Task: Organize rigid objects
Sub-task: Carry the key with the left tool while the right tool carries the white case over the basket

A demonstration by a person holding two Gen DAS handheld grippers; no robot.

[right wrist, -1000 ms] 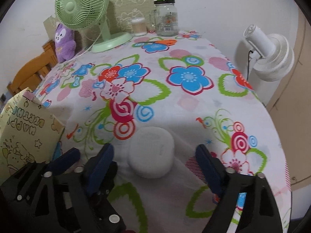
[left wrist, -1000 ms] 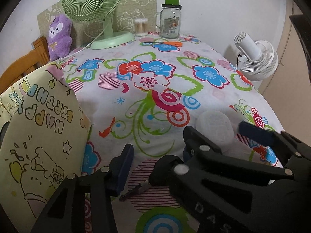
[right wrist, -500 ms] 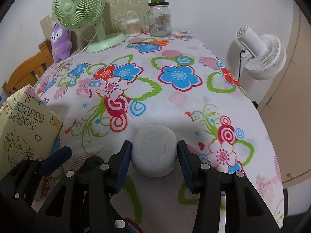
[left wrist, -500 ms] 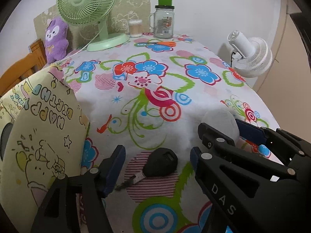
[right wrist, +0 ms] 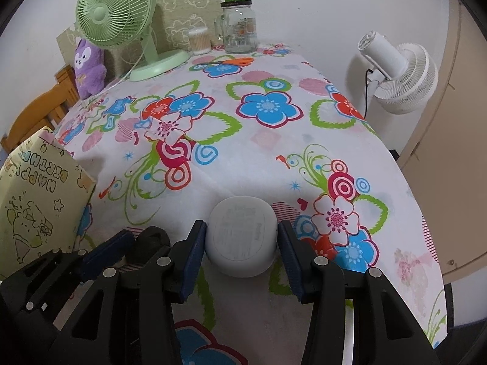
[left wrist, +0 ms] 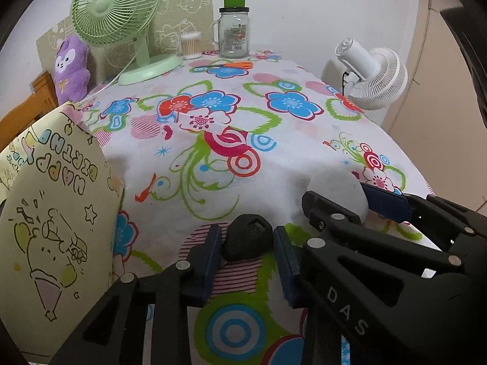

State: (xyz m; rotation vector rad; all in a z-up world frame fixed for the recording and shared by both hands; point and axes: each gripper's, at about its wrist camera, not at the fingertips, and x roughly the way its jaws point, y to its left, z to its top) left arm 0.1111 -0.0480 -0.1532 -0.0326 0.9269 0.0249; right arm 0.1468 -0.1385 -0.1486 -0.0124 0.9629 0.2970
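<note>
Black key (left wrist: 247, 237) flat on the floral cloth (left wrist: 213, 152), near the table's front edge, head between the left gripper's (left wrist: 247, 254) blue pads (left wrist: 210, 252). Left pad touching or nearly so, right pad a sliver off; jaws narrowed around the head, a firm pinch not certain. Blade hidden behind the left finger. Probably light, stiff, with a smooth plastic head: best taken across the head's flat sides, low to the cloth, lest it pivot or slip.

Just to the right, white case (right wrist: 242, 237), rounded, lying label side up, squeezed between the right gripper's (right wrist: 242, 251) pads (right wrist: 194, 252), both pads against its sides. Likely light and hard, but slick and curved; grip across the widest part, squarely, to avoid squirting out.

Further left, a standing birthday bag (left wrist: 57, 213), possibly the destination. At the far end, green fan (left wrist: 118, 9), jar (left wrist: 234, 33), scissors (left wrist: 231, 65); white fan (left wrist: 374, 76) beyond the right edge.
</note>
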